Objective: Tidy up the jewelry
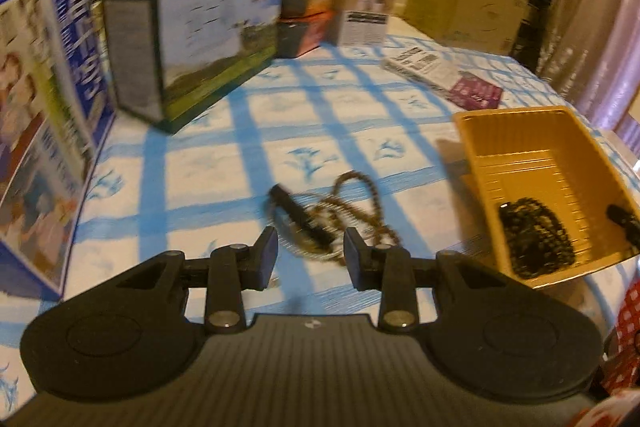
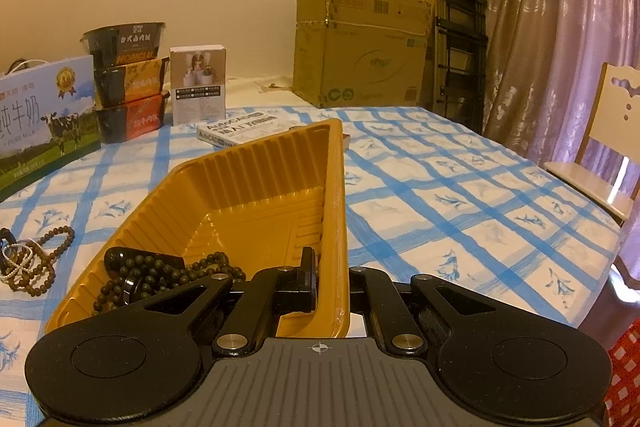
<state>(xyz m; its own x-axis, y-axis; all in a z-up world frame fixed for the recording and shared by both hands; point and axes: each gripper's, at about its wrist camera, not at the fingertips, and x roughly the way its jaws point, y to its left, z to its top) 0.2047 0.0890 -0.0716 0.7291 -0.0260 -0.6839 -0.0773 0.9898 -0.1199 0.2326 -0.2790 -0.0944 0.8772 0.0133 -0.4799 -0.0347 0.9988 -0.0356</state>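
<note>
Left wrist view: left gripper (image 1: 311, 254) has its jaws parted with nothing between the pads.
Jewelry pile: brown bead strands (image 1: 362, 205), a pale chain and a dark oblong piece lie tangled on the blue-checked tablecloth (image 1: 208, 167), just ahead of the fingertips.
Tray: gold plastic tray (image 1: 516, 143) sits to the right of this gripper, dark bead necklace (image 1: 536, 239) in its near end.
Right wrist view: right gripper (image 2: 332, 283) is clamped on the tray's near wall, one finger inside, one outside.
Beyond: milk carton (image 2: 44, 123) and stacked food tubs (image 2: 128, 83) stand to the far left.
</note>
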